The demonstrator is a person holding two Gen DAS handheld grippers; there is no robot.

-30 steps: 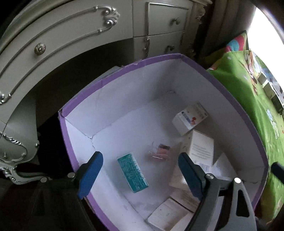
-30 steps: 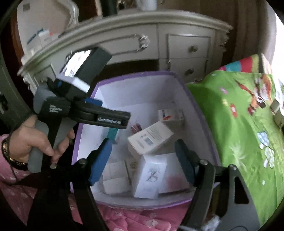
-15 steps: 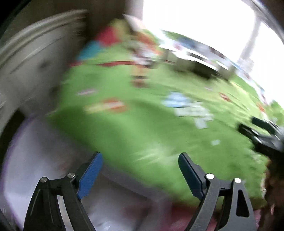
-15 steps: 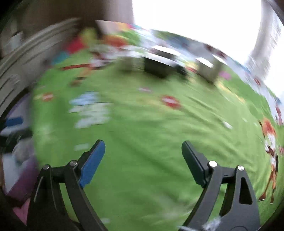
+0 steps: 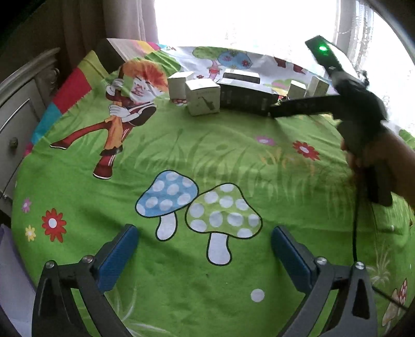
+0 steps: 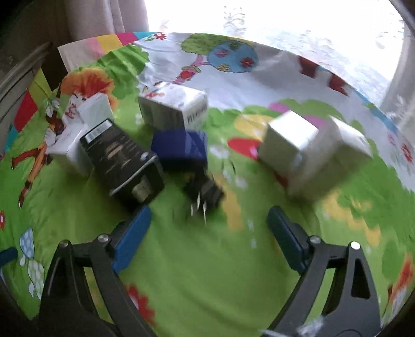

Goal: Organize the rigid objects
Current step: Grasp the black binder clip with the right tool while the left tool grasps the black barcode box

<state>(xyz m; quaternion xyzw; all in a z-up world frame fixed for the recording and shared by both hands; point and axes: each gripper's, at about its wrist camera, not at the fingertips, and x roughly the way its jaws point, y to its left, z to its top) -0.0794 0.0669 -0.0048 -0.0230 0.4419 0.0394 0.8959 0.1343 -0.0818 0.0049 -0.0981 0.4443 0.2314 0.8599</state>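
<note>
Several small boxes lie on a green cartoon bedspread [image 5: 207, 155]. In the right wrist view a black plug adapter [image 6: 203, 193] lies just ahead of my open, empty right gripper [image 6: 207, 233]. Around it are a black box [image 6: 122, 160], a dark blue box [image 6: 181, 149], a silver box [image 6: 173, 109] and white boxes [image 6: 311, 147]. My left gripper [image 5: 205, 248] is open and empty over the mushroom print, far from the boxes [image 5: 202, 99]. The right gripper's body [image 5: 358, 109] shows at the right of the left wrist view.
A grey dresser [image 5: 18, 109] stands at the left beside the bed. A bright window with curtains [image 5: 116, 20] is behind the bed. A corner of the purple-rimmed storage box [image 5: 10, 272] shows at the lower left.
Both grippers have swung away from the purple storage box by the dresser to the bed. The right one now faces the boxes and the plug adapter up close.
</note>
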